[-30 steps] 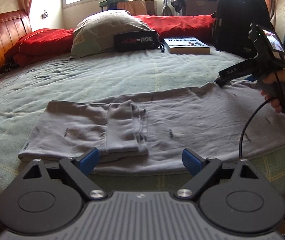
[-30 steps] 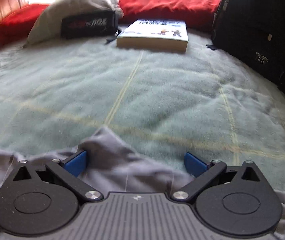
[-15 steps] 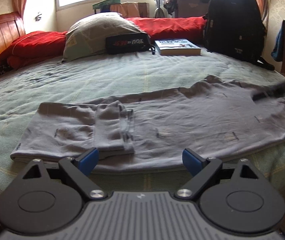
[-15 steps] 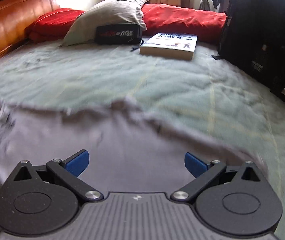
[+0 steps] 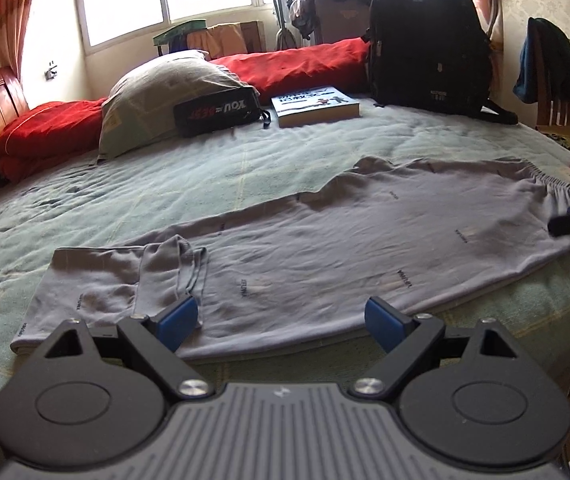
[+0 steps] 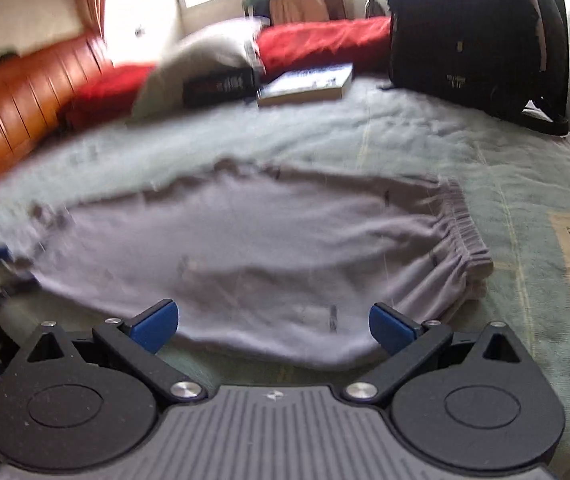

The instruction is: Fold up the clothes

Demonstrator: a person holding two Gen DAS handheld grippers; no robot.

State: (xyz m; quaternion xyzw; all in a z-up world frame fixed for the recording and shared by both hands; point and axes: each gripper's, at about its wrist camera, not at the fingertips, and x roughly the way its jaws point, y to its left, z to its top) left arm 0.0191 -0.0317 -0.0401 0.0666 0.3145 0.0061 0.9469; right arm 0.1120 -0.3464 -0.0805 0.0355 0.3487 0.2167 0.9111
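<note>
Trousers (image 5: 325, 240), grey and laid flat, are lying on the bed (image 5: 205, 168) with their long axis running left to right across the near edge. At the left end, the leg cuffs (image 5: 165, 276) are sitting doubled back over the legs, directly ahead of the left hand-held gripper (image 5: 281, 320), whose jaws are standing wide with nothing between them and hovering just short of the cloth's near hem. At the right end, the gathered waistband (image 6: 461, 236) is lying ahead and to the right of the right hand-held gripper (image 6: 273, 324), which is likewise gaping wide and gripping nothing; that view is blurring, so whether its pads are brushing the fabric cannot be settled.

Judgement: each hand-held gripper is standing nearer its own end, left to cuffs, right to waistband. A fold along the length is likely calling for one end to be carried toward the other.
</note>
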